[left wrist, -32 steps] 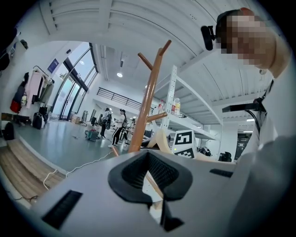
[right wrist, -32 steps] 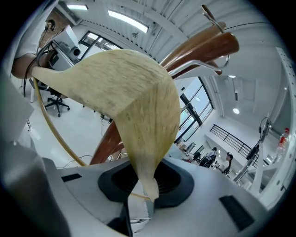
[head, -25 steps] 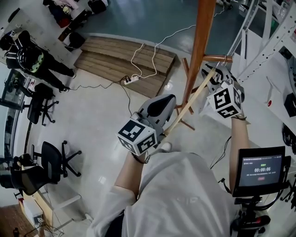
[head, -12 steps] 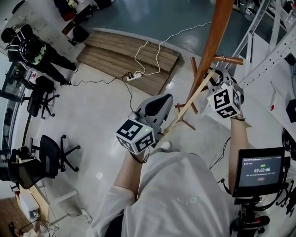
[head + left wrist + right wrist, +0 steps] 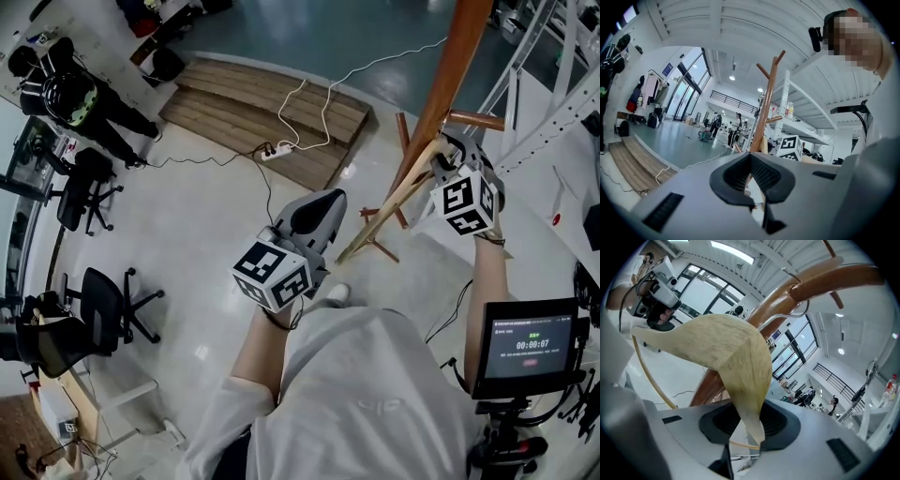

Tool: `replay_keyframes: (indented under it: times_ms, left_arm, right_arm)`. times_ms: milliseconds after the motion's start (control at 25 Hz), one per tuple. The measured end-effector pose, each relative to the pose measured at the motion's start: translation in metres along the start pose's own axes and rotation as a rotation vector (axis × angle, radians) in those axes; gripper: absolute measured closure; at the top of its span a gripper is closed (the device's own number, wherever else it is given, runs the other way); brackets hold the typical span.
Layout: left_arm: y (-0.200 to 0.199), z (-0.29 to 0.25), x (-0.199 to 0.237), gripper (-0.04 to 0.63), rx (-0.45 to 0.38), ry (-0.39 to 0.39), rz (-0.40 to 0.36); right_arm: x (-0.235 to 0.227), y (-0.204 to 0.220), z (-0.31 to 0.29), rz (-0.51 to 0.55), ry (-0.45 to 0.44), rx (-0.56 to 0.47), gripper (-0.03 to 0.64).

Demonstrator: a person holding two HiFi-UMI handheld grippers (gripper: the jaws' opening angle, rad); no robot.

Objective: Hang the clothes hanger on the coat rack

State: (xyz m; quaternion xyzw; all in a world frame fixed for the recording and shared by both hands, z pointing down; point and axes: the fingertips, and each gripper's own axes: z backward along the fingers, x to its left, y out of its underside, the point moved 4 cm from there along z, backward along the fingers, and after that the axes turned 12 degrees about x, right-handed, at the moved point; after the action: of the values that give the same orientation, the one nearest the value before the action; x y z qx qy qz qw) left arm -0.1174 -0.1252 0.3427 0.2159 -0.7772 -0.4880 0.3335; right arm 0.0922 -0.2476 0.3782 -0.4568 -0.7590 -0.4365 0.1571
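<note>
The brown wooden coat rack [image 5: 452,80] rises at the upper right, with a side peg [image 5: 476,120]. A pale wooden clothes hanger [image 5: 394,202] slants down from that peg towards the floor. My right gripper [image 5: 442,161] is shut on the hanger's upper part just below the peg, and its jaws are starting to open. In the right gripper view the hanger [image 5: 729,348] fills the jaws [image 5: 750,427], and its wire hook [image 5: 799,310] curves round the rack [image 5: 825,280]. My left gripper [image 5: 322,204] is shut and empty, left of the hanger's lower end. It [image 5: 752,180] faces the rack [image 5: 766,108].
The rack's feet [image 5: 380,248] spread on the pale floor. A wooden platform [image 5: 272,103] with a power strip and cable [image 5: 277,150] lies behind. White shelving [image 5: 553,84] stands at the right, a monitor [image 5: 530,347] low right, and office chairs [image 5: 103,314] at the left.
My left gripper has drawn left, off the hanger's lower end, which now hangs free. The right gripper stays at the peg with the hanger.
</note>
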Motion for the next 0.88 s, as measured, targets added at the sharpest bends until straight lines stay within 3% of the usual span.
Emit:
replay_keyframes:
  times_ms: [240,400,880]
  left_arm:
    - [0.001,-0.004,0.0,0.594,0.006,0.006,-0.002]
    - [0.002,-0.007,0.001,0.594,0.009,0.014,-0.003]
    - [-0.005,-0.023,-0.005,0.594,0.002,0.048,-0.034]
  right_arm:
    - [-0.008,0.005,0.007,0.075,0.037,-0.003,0.514]
    - [-0.009,0.006,0.011,0.089,0.004,-0.018,0.429]
    - [-0.017,0.011,0.036,0.061,0.036,-0.057,0.428]
